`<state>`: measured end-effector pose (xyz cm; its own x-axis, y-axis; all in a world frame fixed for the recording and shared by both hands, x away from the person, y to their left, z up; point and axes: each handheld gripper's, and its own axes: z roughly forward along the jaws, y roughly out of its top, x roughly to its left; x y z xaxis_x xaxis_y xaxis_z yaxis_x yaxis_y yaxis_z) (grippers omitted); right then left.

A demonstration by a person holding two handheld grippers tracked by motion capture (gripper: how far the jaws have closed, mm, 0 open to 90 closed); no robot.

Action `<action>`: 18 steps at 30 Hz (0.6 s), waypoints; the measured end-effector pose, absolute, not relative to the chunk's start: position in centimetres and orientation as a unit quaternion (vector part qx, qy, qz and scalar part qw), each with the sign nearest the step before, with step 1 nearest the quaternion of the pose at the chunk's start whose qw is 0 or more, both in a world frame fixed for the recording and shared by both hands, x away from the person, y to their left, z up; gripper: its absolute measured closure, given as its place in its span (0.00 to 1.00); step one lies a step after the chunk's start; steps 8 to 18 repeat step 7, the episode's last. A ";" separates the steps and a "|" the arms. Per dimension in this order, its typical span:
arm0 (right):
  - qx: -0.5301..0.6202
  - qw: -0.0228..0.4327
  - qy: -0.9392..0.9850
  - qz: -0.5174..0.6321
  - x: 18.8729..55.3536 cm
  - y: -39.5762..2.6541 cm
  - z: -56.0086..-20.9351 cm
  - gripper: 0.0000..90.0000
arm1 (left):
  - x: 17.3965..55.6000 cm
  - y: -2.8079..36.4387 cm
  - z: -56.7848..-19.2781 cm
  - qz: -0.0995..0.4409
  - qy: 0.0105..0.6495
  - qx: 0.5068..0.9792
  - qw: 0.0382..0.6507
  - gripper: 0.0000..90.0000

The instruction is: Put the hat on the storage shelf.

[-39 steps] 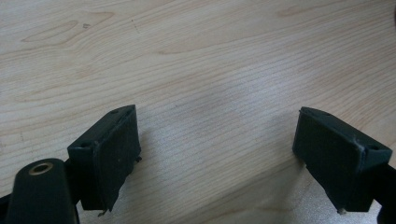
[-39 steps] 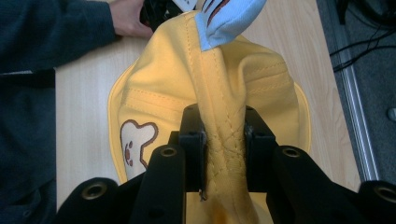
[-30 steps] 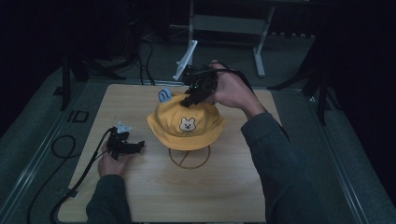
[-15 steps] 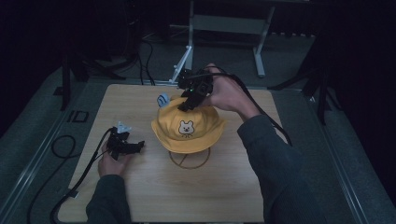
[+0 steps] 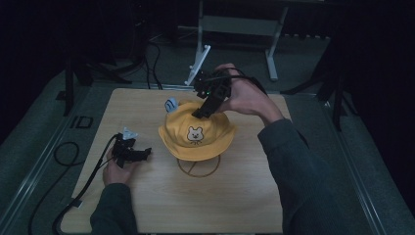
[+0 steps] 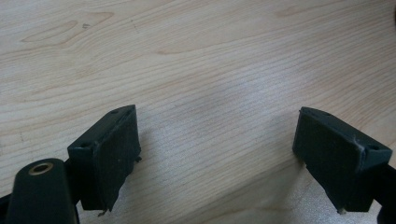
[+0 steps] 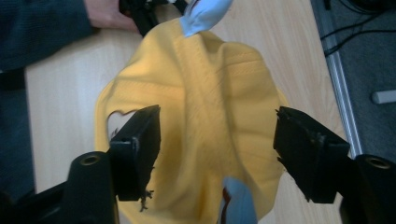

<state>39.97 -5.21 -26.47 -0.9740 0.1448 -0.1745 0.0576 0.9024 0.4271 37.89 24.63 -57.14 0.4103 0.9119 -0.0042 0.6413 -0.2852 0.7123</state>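
Left tongs (image 5: 145, 153) sit low on the wooden surface (image 5: 156, 205) at its near-left, held by the left hand (image 5: 115, 169), cable (image 5: 83, 188) trailing off toward the near edge. Left gripper view gives what the high view can't: both jaws spread wide, released, nothing between them, just bare wood grain of the surface (image 6: 196, 70) under them.

Centre of surface: yellow hat (image 5: 196, 137) sits on a wire stand (image 5: 198, 166), ring base showing under the brim. High view shows the front: a small bear face patch (image 5: 195, 133). No readable text on it. A blue ear (image 5: 171, 104) sticks up at the hat's far-left.

Right tongs (image 5: 203, 111) come in from the far side, held by the right hand (image 5: 244, 95), tips down at the hat's crown. Right gripper view shows the hat (image 7: 205, 116) from above and behind: crown seams, 2 blue ears, 1 far (image 7: 203, 14) and 1 near (image 7: 236, 200), jaws wide apart, straddling the crown, released, not pinching fabric. Contact with the cloth: can't tell. The same view catches the left hand (image 7: 105, 14) across the surface.

Off the surface's left edge, a floor marking reads "ID" (image 5: 80, 121). Beyond the far edge: a grey metal frame (image 5: 240, 29) and dark cables on the floor (image 5: 156, 54).
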 end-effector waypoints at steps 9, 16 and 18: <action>0.046 0.114 0.969 0.214 39.5 -6.8 -25.6 0.35 | 37.9 24.6 -57.1 0.208 0.502 0.774 0.325 0.16; 0.046 0.114 0.969 0.214 39.5 -6.8 -25.6 0.35 | 37.9 24.6 -57.1 0.208 0.502 0.774 0.325 0.16; 0.046 0.114 0.969 0.214 39.5 -6.8 -25.6 0.35 | 37.9 24.6 -57.1 0.208 0.502 0.774 0.325 0.16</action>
